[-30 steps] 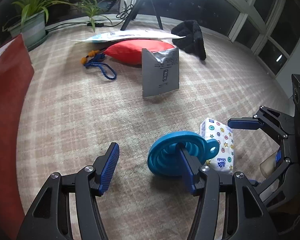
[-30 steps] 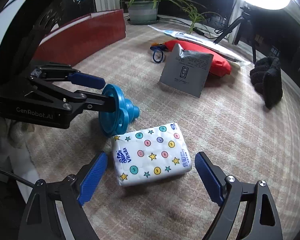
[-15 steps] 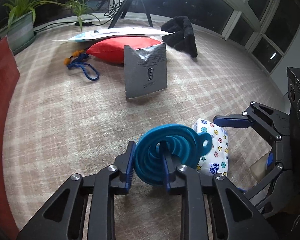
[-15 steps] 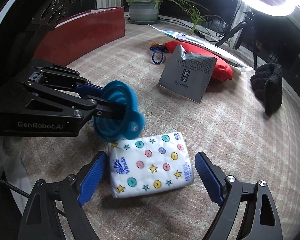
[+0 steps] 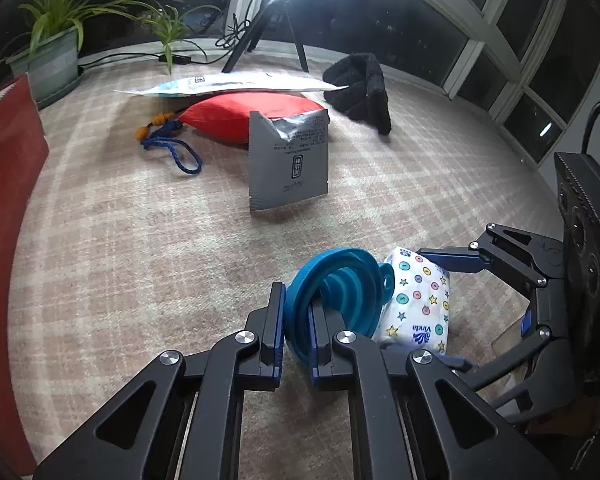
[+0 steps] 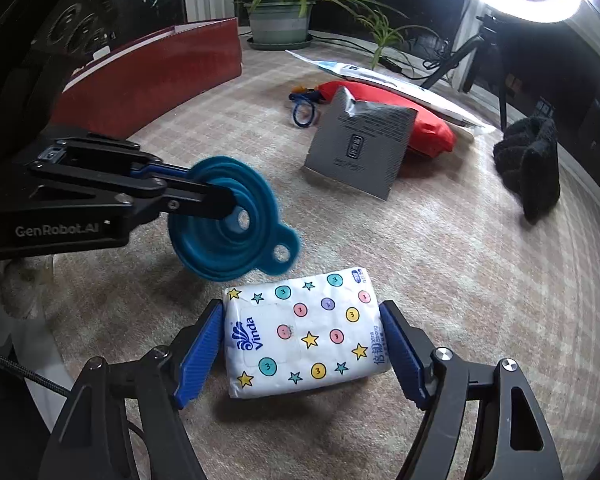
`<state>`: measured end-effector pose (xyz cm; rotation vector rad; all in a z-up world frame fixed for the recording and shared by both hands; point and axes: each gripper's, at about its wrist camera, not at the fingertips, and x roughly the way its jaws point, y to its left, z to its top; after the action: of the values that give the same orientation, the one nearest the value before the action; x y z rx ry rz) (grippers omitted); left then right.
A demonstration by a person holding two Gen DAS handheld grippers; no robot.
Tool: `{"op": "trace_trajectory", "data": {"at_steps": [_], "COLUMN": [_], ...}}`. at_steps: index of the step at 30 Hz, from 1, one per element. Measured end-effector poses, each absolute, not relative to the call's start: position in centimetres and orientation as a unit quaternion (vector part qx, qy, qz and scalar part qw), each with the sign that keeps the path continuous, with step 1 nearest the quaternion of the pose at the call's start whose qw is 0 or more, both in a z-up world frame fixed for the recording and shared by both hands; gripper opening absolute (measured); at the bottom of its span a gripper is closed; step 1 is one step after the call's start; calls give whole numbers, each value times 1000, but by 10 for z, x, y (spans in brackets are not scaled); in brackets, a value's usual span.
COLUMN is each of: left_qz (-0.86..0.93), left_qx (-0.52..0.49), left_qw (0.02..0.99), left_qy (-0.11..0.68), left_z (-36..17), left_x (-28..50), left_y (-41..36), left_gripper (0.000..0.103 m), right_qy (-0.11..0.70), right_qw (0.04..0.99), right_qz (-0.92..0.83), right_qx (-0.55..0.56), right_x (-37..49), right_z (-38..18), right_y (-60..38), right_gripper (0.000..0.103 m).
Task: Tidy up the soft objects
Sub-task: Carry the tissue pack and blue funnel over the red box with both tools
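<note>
Left wrist view: the left gripper (image 5: 296,330), wide apart a sec ago, is now clenched on the rim of the blue collapsible silicone funnel (image 5: 340,292), which stands on edge against the white tissue pack with coloured dots and stars (image 5: 420,304) on the checked carpet (image 5: 140,248). Right wrist view: the funnel hangs lifted in the left fingers, w/ its shadow below. The right gripper (image 6: 302,350) is closing, the tissue pack betw. its blue fingers (image 6: 202,348); pads look just at its ends, not yet squeezing. So both soft things are nearly secured for moving.
</note>
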<state>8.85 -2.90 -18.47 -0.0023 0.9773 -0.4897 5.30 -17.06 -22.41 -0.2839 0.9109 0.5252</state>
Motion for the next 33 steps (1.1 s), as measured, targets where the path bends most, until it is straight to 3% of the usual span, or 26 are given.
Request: {"op": "trace_trajectory", "data": {"at_steps": [18, 33], "left_qz": [-188, -48], "left_qx": [-51, -96], "left_qw": [890, 932], "left_qy": [413, 347], "left_z": [-130, -68], "left_x": [74, 43], "left_y": [10, 119], "left_gripper": [8, 8], "right_qy": [382, 310], "right_qw": [881, 884], "right_qz": [260, 333], "right_qx": [-98, -111], "right_x": [58, 92], "right_z": [-170, -103], "right_y": [-172, -93], "right_gripper": [72, 72]}}
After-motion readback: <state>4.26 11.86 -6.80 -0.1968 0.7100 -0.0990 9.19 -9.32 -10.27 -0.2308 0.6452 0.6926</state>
